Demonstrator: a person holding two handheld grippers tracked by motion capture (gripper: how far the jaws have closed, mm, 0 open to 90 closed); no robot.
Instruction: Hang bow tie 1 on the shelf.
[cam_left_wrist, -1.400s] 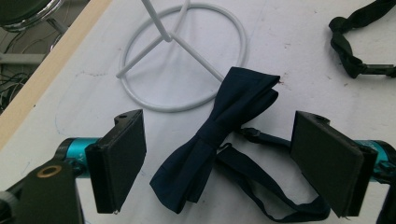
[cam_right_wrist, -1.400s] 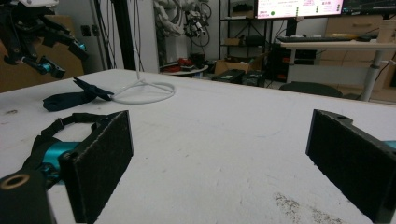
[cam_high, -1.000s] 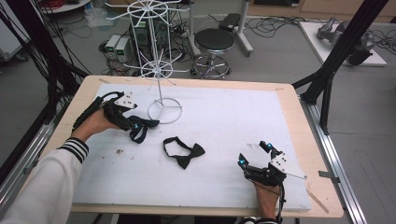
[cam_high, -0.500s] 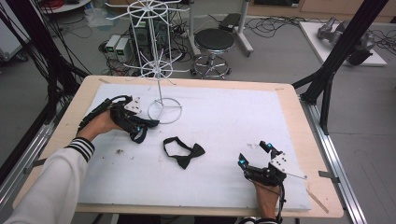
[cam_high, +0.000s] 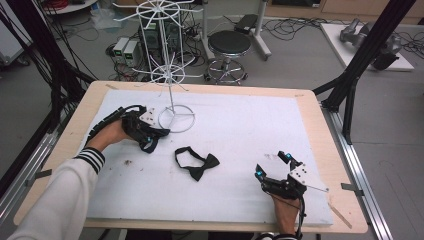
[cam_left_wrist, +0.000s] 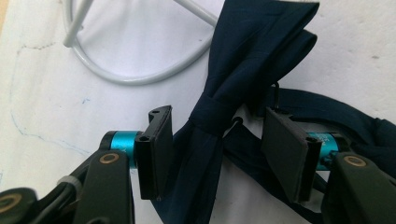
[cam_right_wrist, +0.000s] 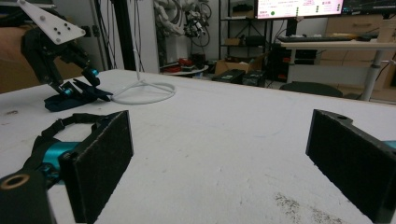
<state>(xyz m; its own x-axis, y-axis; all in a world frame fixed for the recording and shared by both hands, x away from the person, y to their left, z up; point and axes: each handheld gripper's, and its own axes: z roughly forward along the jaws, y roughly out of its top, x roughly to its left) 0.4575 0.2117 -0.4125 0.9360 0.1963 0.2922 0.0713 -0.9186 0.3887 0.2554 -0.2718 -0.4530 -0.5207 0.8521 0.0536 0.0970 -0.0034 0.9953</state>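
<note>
Navy bow tie (cam_left_wrist: 243, 79) on worktop (cam_high: 240, 125), knot between left gripper (cam_left_wrist: 224, 149) jaws, just closing, pads not yet pressing. Right gripper (cam_high: 274, 165) jaws wide apart, empty, well apart from black bow tie (cam_high: 196, 162).

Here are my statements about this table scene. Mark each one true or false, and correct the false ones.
1. A dark blue bow tie lies between the jaws of the left gripper. True; the jaws have just been closing around it.
2. The right gripper holds the black bow tie. False: its jaws are open and empty, and that tie lies apart from it on the table.
3. A white wire stand stands on the table. True.
4. A bow tie hangs on the stand. False: both ties lie on the table.
</note>
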